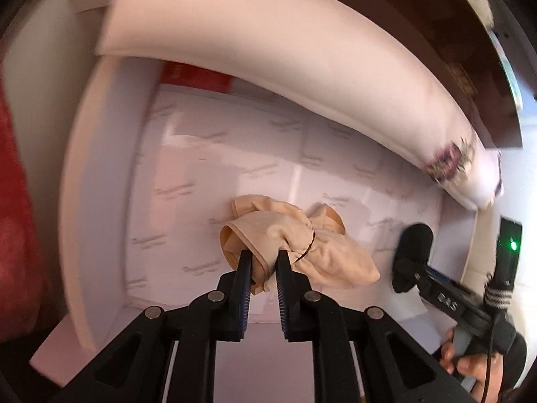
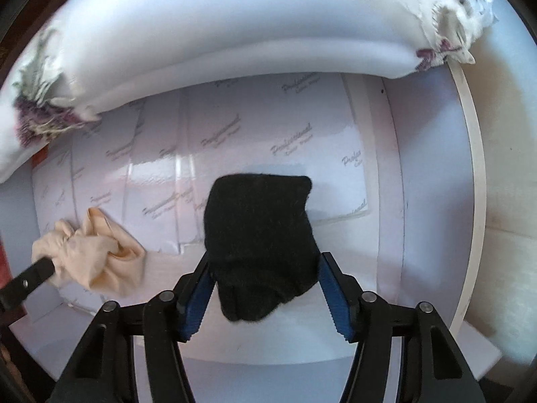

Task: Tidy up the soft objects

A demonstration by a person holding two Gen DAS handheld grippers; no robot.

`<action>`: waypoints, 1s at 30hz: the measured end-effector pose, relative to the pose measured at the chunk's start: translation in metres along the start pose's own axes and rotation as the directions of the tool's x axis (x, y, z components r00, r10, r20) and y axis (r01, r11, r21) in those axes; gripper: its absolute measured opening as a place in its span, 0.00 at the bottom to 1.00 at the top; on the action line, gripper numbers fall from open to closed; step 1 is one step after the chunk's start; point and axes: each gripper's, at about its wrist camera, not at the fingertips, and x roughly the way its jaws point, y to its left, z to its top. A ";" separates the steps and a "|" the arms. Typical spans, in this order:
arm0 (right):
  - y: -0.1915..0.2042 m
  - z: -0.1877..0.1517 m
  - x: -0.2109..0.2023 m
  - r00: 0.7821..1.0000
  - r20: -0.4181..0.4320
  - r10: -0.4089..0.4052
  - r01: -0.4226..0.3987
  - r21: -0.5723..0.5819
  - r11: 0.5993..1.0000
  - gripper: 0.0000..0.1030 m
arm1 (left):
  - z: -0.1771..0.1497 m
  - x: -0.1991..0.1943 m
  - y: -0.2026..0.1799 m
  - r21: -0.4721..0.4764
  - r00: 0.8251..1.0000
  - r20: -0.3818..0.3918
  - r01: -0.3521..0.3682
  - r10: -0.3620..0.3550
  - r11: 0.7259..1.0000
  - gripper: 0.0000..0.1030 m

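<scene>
A beige bundle of soft cloth (image 1: 292,245), tied with a thin dark band, lies on the white drawer floor. My left gripper (image 1: 263,262) has its jaws narrowly apart around the bundle's near edge, fabric between them. The bundle also shows in the right wrist view (image 2: 97,255), with a left finger (image 2: 37,270) at it. A black fuzzy sock (image 2: 260,241) lies between the wide-apart jaws of my right gripper (image 2: 265,268), not pinched. In the left wrist view the black sock (image 1: 412,255) sits at the right gripper's tip.
The white drawer (image 2: 476,181) is lined with printed paper (image 2: 295,141). A long white foam cushion (image 1: 268,47) with a floral cover end (image 2: 43,114) hangs over the back. Red fabric (image 1: 16,235) lies left of the drawer. A red box (image 1: 194,75) sits at the back.
</scene>
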 end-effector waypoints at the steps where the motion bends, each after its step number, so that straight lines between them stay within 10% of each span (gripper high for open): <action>1: -0.002 -0.002 -0.001 1.000 0.002 0.015 -0.015 0.017 1.000 0.62 | -0.001 -0.001 0.004 -0.025 1.000 -0.001 0.009 -0.009 1.000 0.15; 30: -0.032 -0.023 -0.033 0.987 0.112 0.113 -0.128 0.136 0.982 0.69 | 0.005 -0.005 0.012 -0.132 0.994 -0.021 0.100 -0.104 0.986 0.47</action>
